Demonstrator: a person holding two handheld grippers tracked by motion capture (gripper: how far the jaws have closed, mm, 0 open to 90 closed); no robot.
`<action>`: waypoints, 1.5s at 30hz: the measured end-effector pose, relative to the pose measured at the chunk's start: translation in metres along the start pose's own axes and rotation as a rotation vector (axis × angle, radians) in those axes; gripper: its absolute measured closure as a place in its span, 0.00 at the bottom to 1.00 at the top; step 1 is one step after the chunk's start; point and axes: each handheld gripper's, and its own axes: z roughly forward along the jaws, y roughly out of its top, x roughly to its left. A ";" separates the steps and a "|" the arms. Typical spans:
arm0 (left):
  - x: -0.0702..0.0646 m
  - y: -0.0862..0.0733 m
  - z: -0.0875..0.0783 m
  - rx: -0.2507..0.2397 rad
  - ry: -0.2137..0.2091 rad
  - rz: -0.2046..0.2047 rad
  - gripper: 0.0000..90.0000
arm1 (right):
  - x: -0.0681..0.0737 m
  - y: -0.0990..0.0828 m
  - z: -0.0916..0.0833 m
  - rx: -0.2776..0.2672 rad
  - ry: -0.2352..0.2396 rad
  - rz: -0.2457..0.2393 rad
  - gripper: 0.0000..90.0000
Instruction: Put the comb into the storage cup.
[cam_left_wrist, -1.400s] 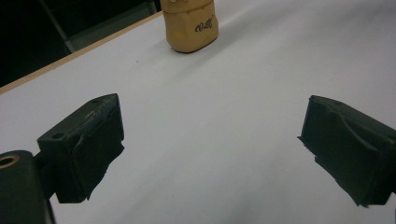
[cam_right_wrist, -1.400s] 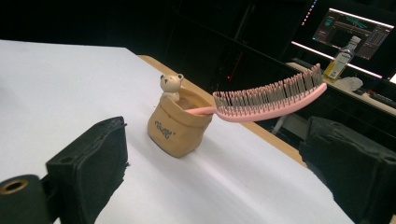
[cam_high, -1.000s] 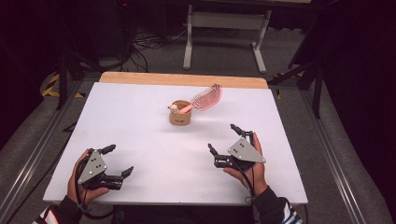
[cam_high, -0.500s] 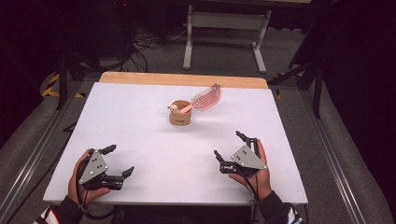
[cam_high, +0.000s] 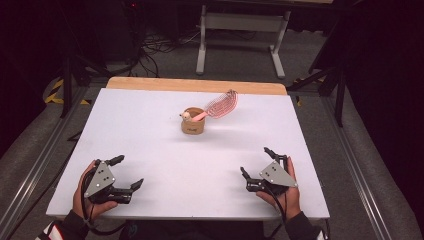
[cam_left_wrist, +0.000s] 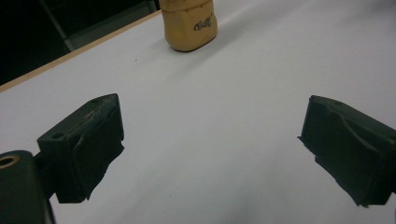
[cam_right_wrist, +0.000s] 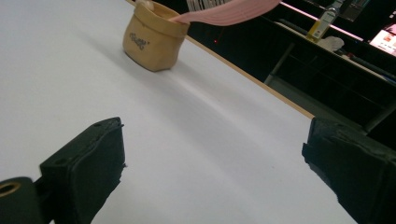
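Note:
A small tan fabric pouch (cam_high: 192, 121) stands upright near the middle of the white table (cam_high: 150, 130), toward its far side. A pink comb-like tool (cam_high: 220, 106) leans out of the pouch to the right. The pouch (cam_left_wrist: 189, 24) also appears in the left gripper view, and the pouch (cam_right_wrist: 152, 36) with the pink tool (cam_right_wrist: 229, 11) in the right gripper view. My left gripper (cam_high: 127, 174) rests open at the near left edge. My right gripper (cam_high: 257, 162) is open at the near right, jaws wide apart. Both hold nothing and lie far from the pouch.
A wooden strip (cam_high: 195, 85) runs along the table's far edge. Beyond it stand a grey metal frame (cam_high: 240, 30) and cables on the floor. Dark stands flank the table on both sides.
My right gripper has drawn back toward the near edge and slightly to the right. The left gripper has stayed in place. The pouch and pink tool have not moved.

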 end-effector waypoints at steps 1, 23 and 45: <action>0.000 0.000 0.000 0.000 -0.003 -0.002 0.08 | -0.002 -0.002 -0.002 0.004 -0.009 -0.001 0.06; 0.001 0.001 0.003 0.007 0.003 0.000 0.08 | -0.011 -0.019 -0.013 0.037 -0.009 0.055 0.06; 0.000 0.001 0.003 0.000 0.003 -0.001 0.08 | 0.000 -0.008 -0.017 0.002 -0.048 0.019 0.07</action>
